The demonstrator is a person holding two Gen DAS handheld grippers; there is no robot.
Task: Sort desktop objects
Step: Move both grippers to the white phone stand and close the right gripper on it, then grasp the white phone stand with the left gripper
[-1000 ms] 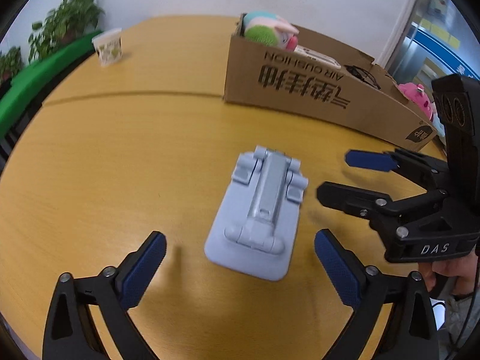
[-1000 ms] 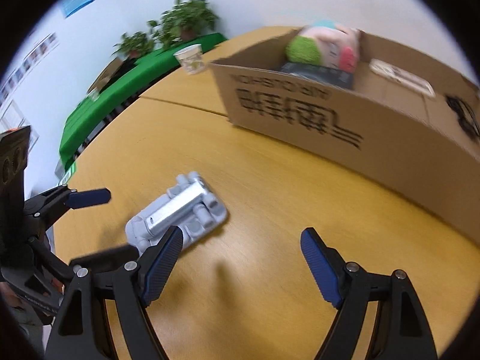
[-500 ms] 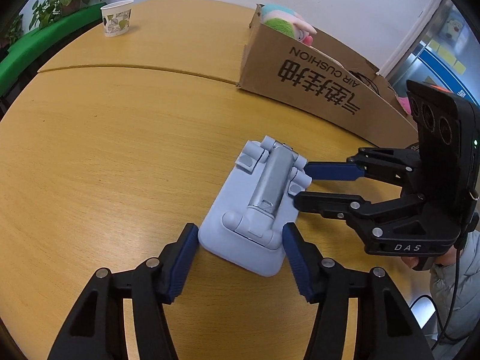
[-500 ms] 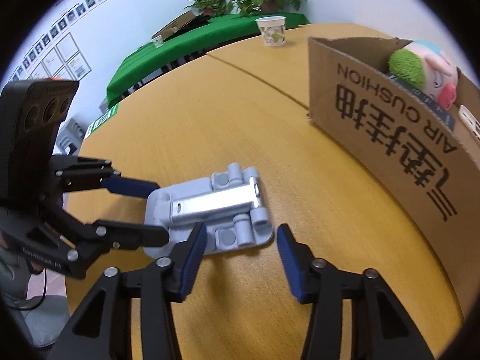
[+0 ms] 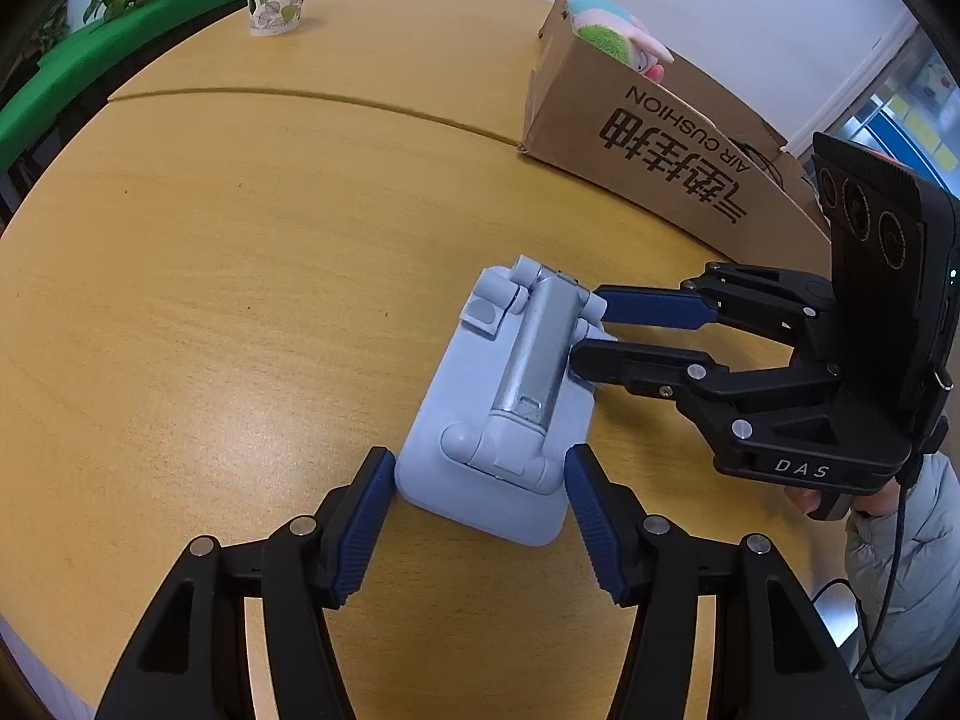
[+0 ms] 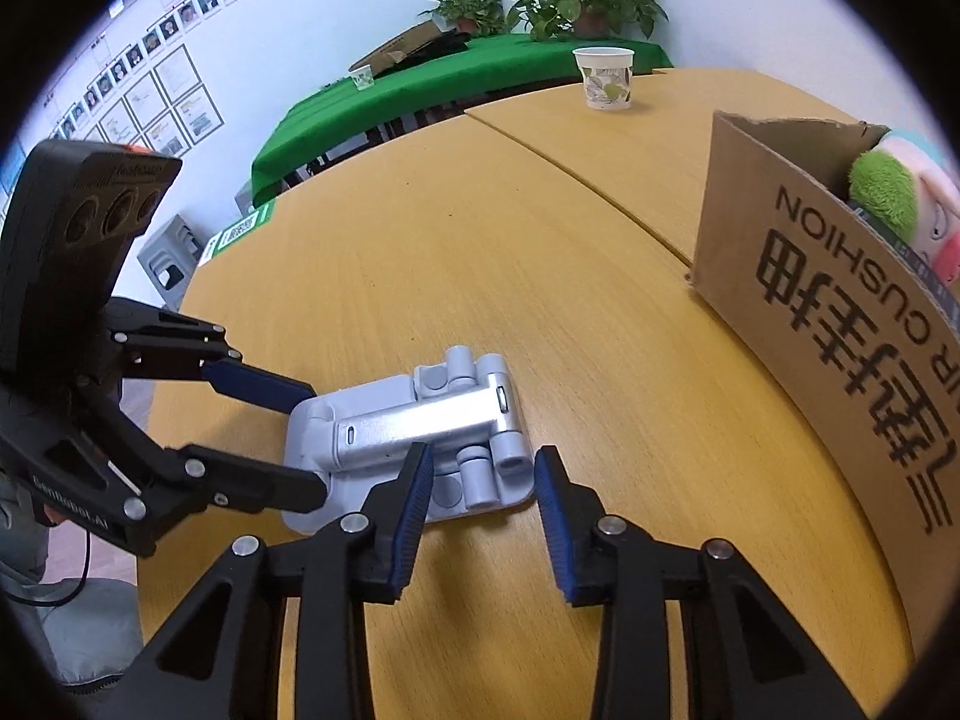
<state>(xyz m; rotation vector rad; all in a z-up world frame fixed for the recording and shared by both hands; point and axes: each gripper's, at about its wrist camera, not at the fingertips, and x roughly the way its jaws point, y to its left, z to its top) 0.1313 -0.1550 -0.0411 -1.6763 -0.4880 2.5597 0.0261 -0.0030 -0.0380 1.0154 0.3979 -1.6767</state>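
Observation:
A pale blue folded phone stand (image 5: 510, 396) with a silver arm lies flat on the wooden table; it also shows in the right wrist view (image 6: 414, 426). My left gripper (image 5: 480, 516) is shut on the stand's near end, a pad against each side. My right gripper (image 6: 483, 498) grips the stand's hinge end from the side; in the left wrist view its fingers (image 5: 648, 306) straddle that end. A cardboard box (image 5: 678, 150) with a plush toy (image 5: 612, 30) inside stands beyond.
A paper cup (image 5: 276, 0) stands at the far side of the table. The box's wall (image 6: 840, 330) lies close to the right of my right gripper. A green-covered table with potted plants (image 6: 540, 6) stands behind.
Both grippers moved in on the stand and closed from wide open: the left onto its near end, the right onto its hinge end.

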